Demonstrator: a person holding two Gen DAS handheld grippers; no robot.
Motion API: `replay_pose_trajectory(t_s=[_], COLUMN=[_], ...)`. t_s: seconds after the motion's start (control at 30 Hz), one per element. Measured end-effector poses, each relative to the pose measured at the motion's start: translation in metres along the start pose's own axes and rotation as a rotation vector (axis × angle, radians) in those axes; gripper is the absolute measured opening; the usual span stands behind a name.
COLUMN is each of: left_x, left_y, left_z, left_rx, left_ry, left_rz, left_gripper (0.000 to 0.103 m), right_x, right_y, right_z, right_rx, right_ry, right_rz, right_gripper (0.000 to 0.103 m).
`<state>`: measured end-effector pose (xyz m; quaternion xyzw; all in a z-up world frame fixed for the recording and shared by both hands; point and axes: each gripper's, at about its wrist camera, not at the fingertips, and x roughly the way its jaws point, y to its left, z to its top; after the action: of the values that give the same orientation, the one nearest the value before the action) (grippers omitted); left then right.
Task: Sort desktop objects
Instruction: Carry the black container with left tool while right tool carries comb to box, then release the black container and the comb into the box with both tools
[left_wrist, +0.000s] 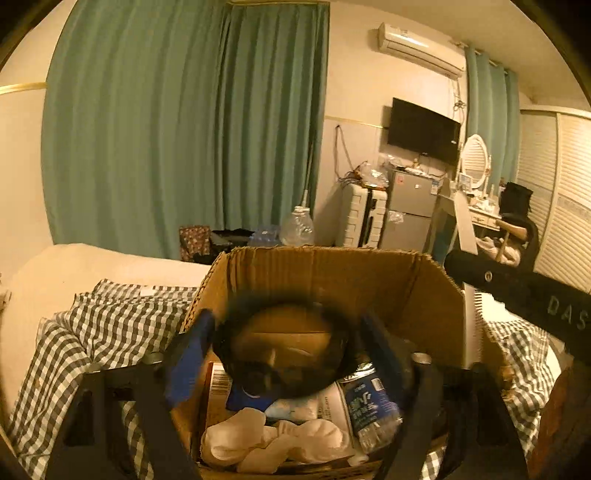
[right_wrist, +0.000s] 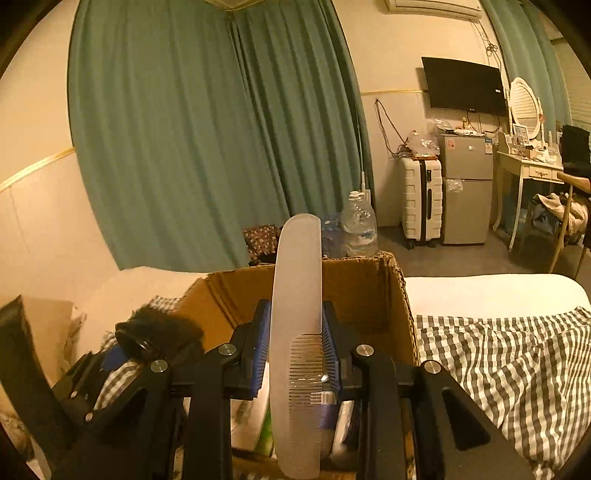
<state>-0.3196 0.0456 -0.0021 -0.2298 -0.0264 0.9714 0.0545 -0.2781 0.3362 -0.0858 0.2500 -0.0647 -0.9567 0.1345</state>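
Left tool spread, releasing a black furry ring over the cardboard box; right tool pinches a comb upright, likely bound for it too.

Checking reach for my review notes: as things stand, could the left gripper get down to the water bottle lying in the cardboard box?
Probably not yet. The left gripper has a black furry ring between its wide jaws, directly above the water bottle in the cardboard box. The box top is open otherwise.
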Motion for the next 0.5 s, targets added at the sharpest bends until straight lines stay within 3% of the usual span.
replay_pose_trajectory(t_s=[0.03, 0.07, 0.1, 0.13, 0.27, 0.5], left_x=[0.0, -0.003, -0.006, -0.009, -0.024, -0.086], left_y=[0.0, 0.001, 0.003, 0.004, 0.01, 0.017], left_z=[-0.001, -0.003, -0.004, -0.005, -0.005, -0.004], left_rx=[0.004, 0.005, 0.006, 0.006, 0.0, -0.03], left_ry=[0.001, -0.008, -0.018, -0.022, -0.001, -0.02], left_rz=[0.004, 0.016, 0.031, 0.043, 0.061, 0.062], left_gripper=[0.101, 0.103, 0.103, 0.103, 0.103, 0.103], right_x=[-0.001, -0.001, -0.003, -0.009, -0.028, -0.096], right_y=[-0.001, -0.001, -0.001, -0.004, -0.011, 0.001], right_z=[-0.002, 0.0, 0.0, -0.001, -0.001, -0.011], right_rx=[-0.005, -0.007, 0.003, 0.024, 0.09, 0.057], right_ry=[-0.006, -0.008, -0.01, -0.03, -0.037, -0.048], right_rz=[-0.007, -0.025, -0.036, -0.032, -0.01, 0.009], right_gripper=[0.029, 0.048, 0.076, 0.085, 0.087, 0.087])
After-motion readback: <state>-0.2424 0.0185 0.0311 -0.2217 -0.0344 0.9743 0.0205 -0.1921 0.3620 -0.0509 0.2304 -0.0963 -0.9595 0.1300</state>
